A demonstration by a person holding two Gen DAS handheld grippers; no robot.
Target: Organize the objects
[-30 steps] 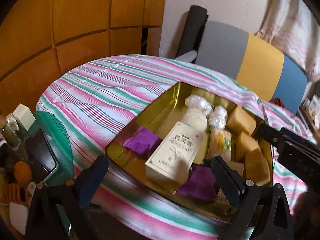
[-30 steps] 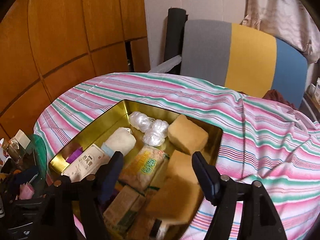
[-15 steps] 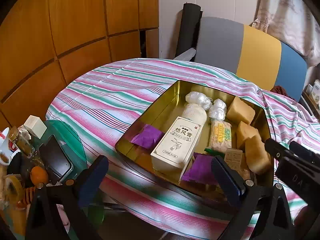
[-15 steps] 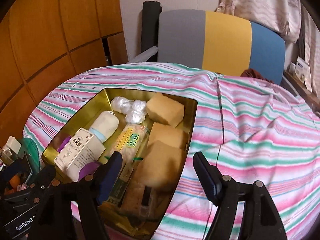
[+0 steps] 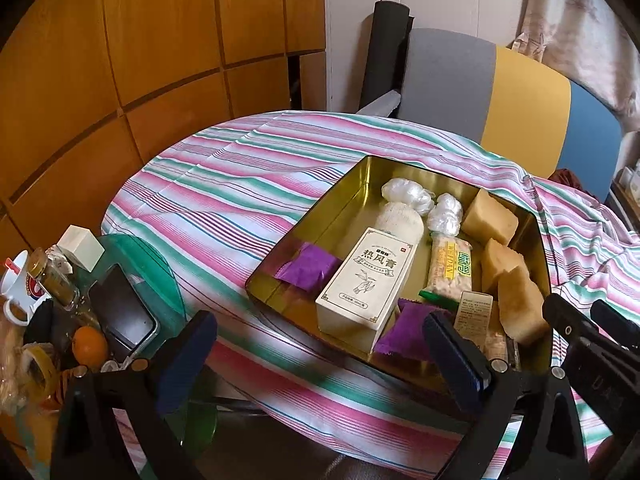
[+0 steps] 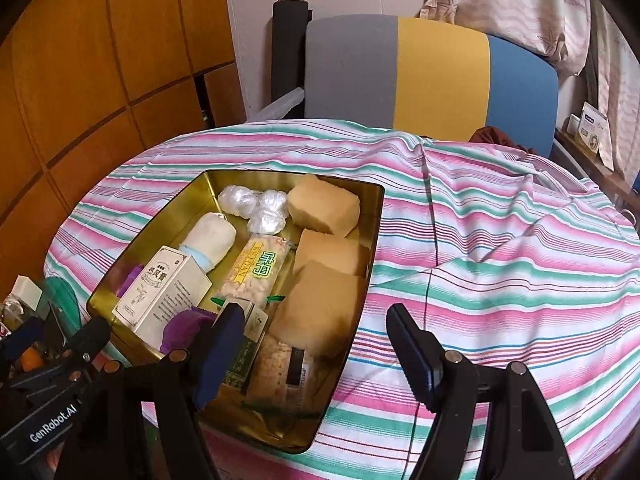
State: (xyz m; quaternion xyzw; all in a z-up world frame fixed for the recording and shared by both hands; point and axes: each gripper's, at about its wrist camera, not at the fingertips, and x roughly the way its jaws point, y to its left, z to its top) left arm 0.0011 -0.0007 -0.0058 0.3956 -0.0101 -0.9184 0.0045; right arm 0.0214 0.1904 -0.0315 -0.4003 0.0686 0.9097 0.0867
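A gold tin tray [image 5: 320,216] [image 6: 376,216] sits on the striped tablecloth. It holds a white box with Chinese print [image 5: 366,280] [image 6: 160,292], purple packets [image 5: 308,266], a green-and-yellow snack pack [image 5: 450,266] [image 6: 258,272], several tan sponge blocks [image 5: 490,218] [image 6: 324,204], a white cloth roll [image 6: 210,240] and clear plastic bundles [image 5: 406,192]. My left gripper [image 5: 320,356] is open and empty, held back over the tray's near edge. My right gripper [image 6: 316,344] is open and empty, above the tray's near right corner.
A green glass side table [image 5: 136,264] at the left carries a phone [image 5: 120,312], an orange [image 5: 90,346], a jar [image 5: 54,284] and a cup. A grey, yellow and blue chair [image 6: 432,76] stands behind the table. Wood panels line the left wall.
Both grippers have pulled back and up from the tray, so more of the table and tray shows. Both stay open and empty. The tray's contents have not moved.
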